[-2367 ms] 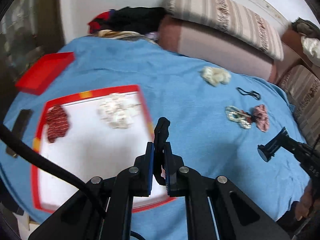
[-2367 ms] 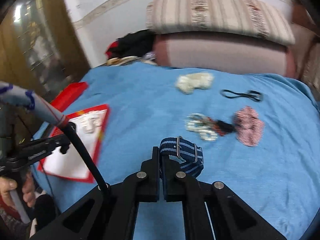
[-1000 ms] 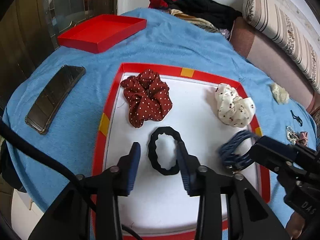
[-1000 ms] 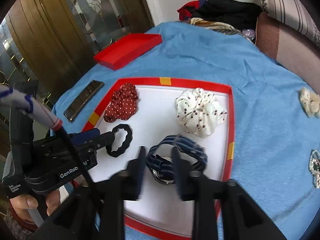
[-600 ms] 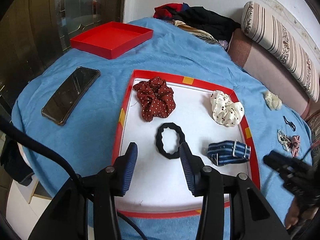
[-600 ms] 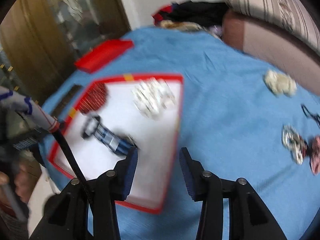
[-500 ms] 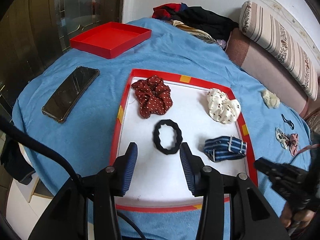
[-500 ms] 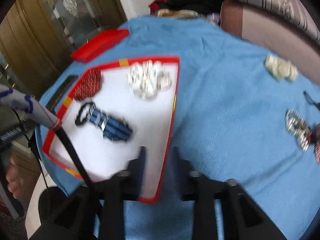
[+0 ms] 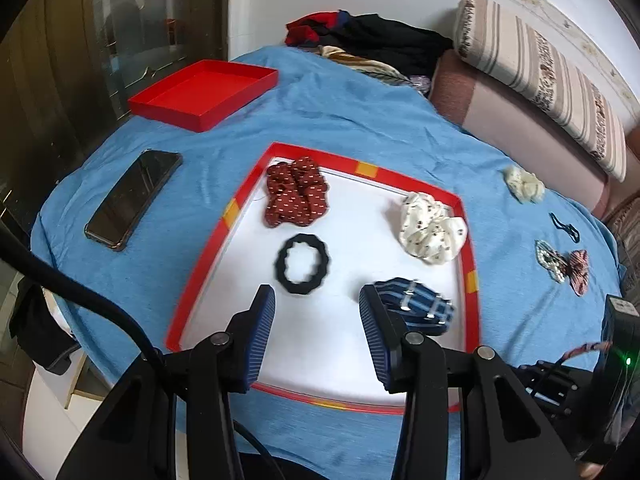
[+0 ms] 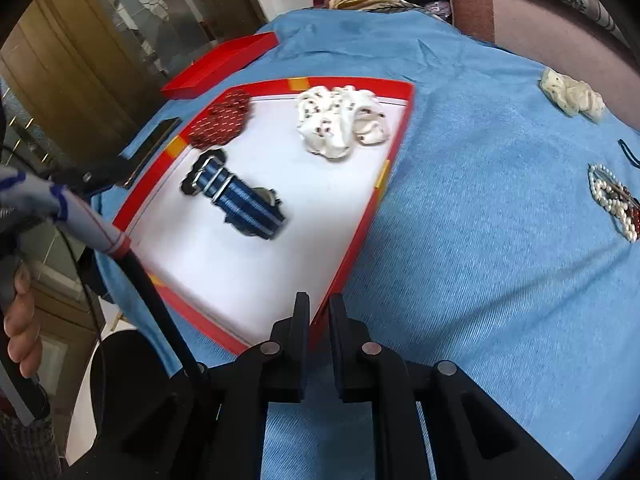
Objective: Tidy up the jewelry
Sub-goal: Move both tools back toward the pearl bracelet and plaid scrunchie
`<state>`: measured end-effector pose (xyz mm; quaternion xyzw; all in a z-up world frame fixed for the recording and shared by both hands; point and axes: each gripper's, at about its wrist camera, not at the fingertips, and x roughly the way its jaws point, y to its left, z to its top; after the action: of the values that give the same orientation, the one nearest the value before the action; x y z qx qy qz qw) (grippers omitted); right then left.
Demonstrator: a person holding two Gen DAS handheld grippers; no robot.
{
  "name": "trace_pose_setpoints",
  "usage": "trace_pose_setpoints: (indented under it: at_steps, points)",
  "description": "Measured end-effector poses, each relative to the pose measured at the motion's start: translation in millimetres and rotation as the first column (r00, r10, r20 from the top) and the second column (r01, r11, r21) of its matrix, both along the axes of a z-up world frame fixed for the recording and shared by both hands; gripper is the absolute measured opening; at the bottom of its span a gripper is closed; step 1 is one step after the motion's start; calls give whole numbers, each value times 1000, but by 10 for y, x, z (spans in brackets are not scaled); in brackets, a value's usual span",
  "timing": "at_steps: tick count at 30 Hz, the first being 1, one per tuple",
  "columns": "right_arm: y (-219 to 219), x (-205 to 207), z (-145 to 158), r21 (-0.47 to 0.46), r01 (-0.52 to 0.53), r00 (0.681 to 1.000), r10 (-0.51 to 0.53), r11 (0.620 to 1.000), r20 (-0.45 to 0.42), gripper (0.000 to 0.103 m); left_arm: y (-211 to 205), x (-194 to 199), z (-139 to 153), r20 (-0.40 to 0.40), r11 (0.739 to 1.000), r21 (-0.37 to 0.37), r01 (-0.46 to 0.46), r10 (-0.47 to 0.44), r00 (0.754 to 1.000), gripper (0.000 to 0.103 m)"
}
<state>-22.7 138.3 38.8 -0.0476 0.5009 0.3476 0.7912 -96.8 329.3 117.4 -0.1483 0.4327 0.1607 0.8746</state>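
Left gripper [image 9: 316, 312] hovers over the near edge of the tray [image 9: 467, 240], tilted down, jaws wide apart, holding nothing. Right gripper [image 10: 319, 312] sits low at the tray's [image 10: 362, 216] near right corner, jaws almost together with a thin gap, nothing between them

In tray, 4 items: red scrunchie [image 9: 296, 196] far left, white scrunchie [image 9: 434, 232] far right, black hair tie [image 9: 303, 264] centre, blue striped strap [image 9: 416, 306] near right

Right of tray, on the blue cloth [image 9: 360, 120]: 1 cream scrunchie [image 9: 523, 184], 1 black tie [image 9: 565, 227], 1 pearl clip [image 9: 550, 260], 1 pink bow [image 9: 578, 270]. Left of tray: 1 phone [image 9: 132, 198], 1 red lid [image 9: 204, 94]
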Motion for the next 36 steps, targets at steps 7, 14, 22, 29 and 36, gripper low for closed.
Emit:
trace_pose_setpoints:
  at_steps: [7, 14, 22, 29, 36]
  points:
    - [-534, -78, 240, 23, 68, 993, -70, 997, 90, 21, -483, 104, 82, -3, 998, 0, 70, -70, 998, 49]
    - [-1404, -105, 276, -7, 199, 972, -197, 980, 127, 28, -1195, 356, 106, -15, 985, -23, 173, -173, 985, 50]
    - [-2583, 28, 240, -15, 433, 896, -429, 901, 115, 32, -2133, 746, 85, -41, 943, -15, 333, -334, 942, 50]
    - [-3263, 161, 166, -1, 564, 823, -562, 825, 82, 34, -2611, 1066, -86, -75, 914, -40, 403, -405, 911, 50]
    - [-3443, 335, 75, 20, 605, 795, -605, 796, 51, 35, -2854, 1589, -375, -92, 892, -76, 445, -450, 888, 50]
